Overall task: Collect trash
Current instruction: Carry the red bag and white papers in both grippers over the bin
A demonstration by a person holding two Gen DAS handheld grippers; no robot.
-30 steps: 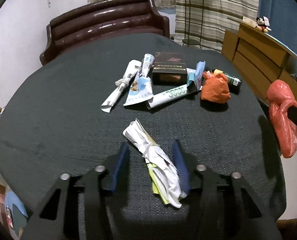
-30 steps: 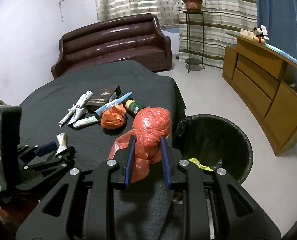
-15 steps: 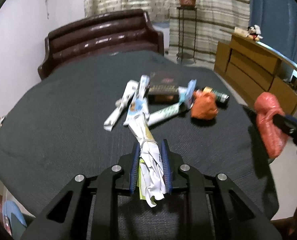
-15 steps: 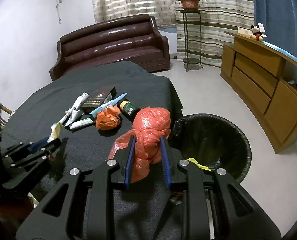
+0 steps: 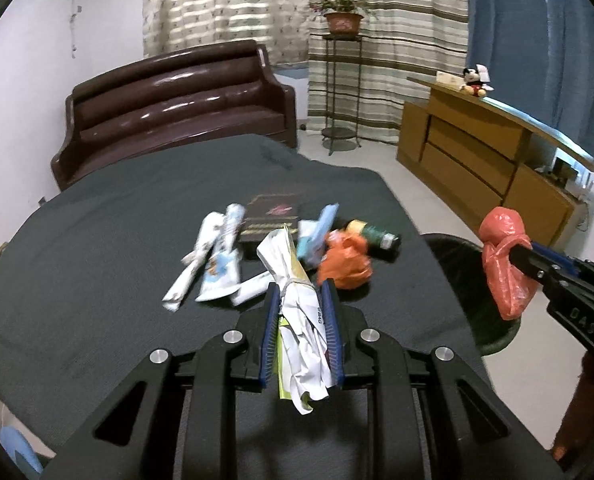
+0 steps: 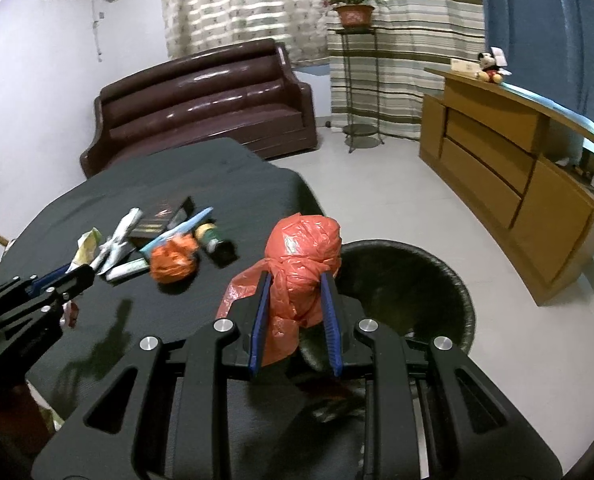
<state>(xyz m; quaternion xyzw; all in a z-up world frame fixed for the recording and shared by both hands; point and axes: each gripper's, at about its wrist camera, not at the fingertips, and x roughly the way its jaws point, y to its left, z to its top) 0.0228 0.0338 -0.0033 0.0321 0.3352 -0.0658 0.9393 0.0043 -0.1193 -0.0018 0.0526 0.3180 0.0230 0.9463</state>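
Roughly mid-task: both hands loaded, nothing from this pair dropped yet. Left gripper (image 5: 301, 330) is clamped on a crumpled paper wad (image 5: 303, 320), white w/ a yellow-green strip showing, twisted long and creased; it's lifted clear of the table (image 5: 97, 260), above the pile. Right gripper (image 6: 295, 320) is closed on a red plastic bag (image 6: 303, 264), thin, crinkly, glossy film, knotted into a lumpy ball w/ a loose flap hanging left; it sits past the table edge, next to the rim of the trash bin (image 6: 437, 280). Bin is round, lined w/ a black bag, mouth open; contents not readable from these views. Still on the table, bunched in one cluster: an orange plastic bag (image 5: 345, 264) balled up, a dark green bottle (image 5: 377, 236) lying on its side, a flat dark box (image 5: 271, 220) w/ printed lid, a light-blue wrapper (image 5: 319, 232), a couple of white tubes/wrappers (image 5: 213, 256), one flattened and twisted. Tablecloth is dark, coarse weave, matte. Judgement: next is two drops into the bin, red bag first since it's closest, then approx five or six more picks. Soft film and paper should hold fine in the pads; the bottle is the one that may roll.
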